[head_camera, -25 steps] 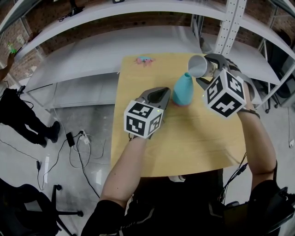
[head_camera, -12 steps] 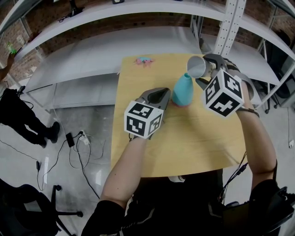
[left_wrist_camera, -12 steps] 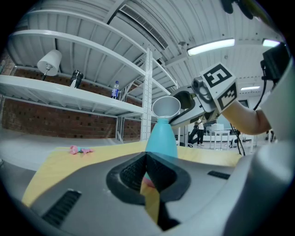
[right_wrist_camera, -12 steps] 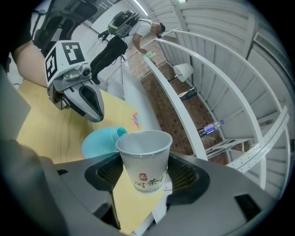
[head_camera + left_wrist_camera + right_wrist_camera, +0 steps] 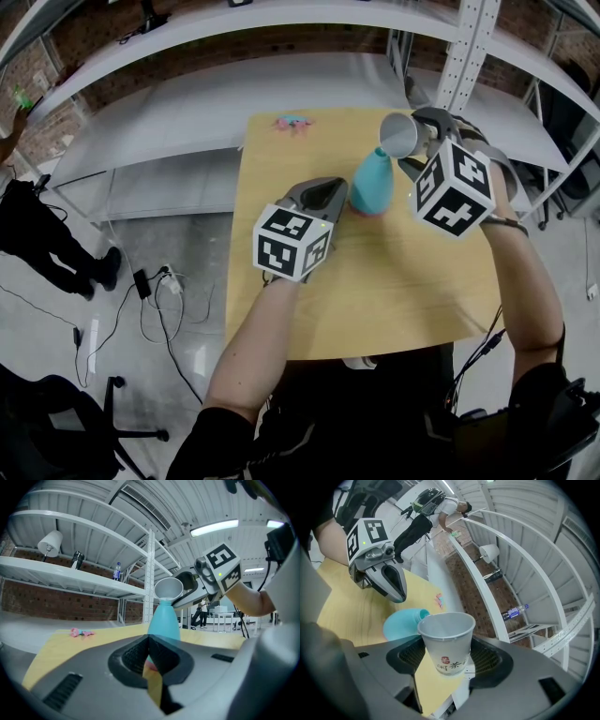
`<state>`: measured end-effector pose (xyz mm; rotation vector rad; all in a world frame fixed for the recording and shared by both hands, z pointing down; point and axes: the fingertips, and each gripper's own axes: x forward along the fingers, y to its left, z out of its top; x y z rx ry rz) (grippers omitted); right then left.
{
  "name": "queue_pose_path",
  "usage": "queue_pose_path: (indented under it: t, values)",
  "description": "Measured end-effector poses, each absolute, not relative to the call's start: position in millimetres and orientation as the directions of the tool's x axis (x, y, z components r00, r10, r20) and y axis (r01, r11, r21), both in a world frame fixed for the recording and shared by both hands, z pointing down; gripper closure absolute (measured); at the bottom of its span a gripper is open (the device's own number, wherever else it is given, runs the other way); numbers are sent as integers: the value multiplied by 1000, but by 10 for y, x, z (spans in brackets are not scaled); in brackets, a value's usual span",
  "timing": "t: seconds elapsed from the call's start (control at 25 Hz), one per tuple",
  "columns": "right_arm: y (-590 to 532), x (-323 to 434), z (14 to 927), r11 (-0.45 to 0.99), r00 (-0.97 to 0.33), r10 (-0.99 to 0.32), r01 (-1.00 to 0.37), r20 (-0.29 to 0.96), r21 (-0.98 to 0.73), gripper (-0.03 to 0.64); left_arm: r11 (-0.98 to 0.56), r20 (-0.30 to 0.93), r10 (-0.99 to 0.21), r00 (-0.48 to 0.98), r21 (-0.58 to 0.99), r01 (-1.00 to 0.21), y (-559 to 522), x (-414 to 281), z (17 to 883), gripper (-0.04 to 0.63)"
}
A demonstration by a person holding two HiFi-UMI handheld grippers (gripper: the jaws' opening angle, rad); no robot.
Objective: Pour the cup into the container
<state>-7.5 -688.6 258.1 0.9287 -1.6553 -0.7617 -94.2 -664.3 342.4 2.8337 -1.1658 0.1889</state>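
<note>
The container (image 5: 373, 183) is stood near the far edge of the table (image 5: 375, 300), with the cup (image 5: 400, 137) held over its mouth; a small object (image 5: 293, 122) is laid at the far left corner.

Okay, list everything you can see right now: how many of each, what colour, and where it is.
table: one, light wood, in front of the person
container: one, teal with a pink base, upright on the table's far half
paper cup: one, white, tipped over the container's mouth
small toy-like thing: one, pink and blue, at the table's far edge
shelving: white metal, behind the table
bottle: one, bluish, on a shelf
cables: dark, on the floor at left
bystander: one, in black, far left
left gripper: grey, jaws together, by the container's base
right gripper: grey, jaws closed on the paper cup
</note>
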Motion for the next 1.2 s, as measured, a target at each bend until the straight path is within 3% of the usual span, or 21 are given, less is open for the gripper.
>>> queue_pose_path:
  t: [1.2]
  values:
    - [-6902,-71,2556,474,-136,-879,-170,456,864,314,-718,142,-687,713,20,-696,-6629,-921,3418,595]
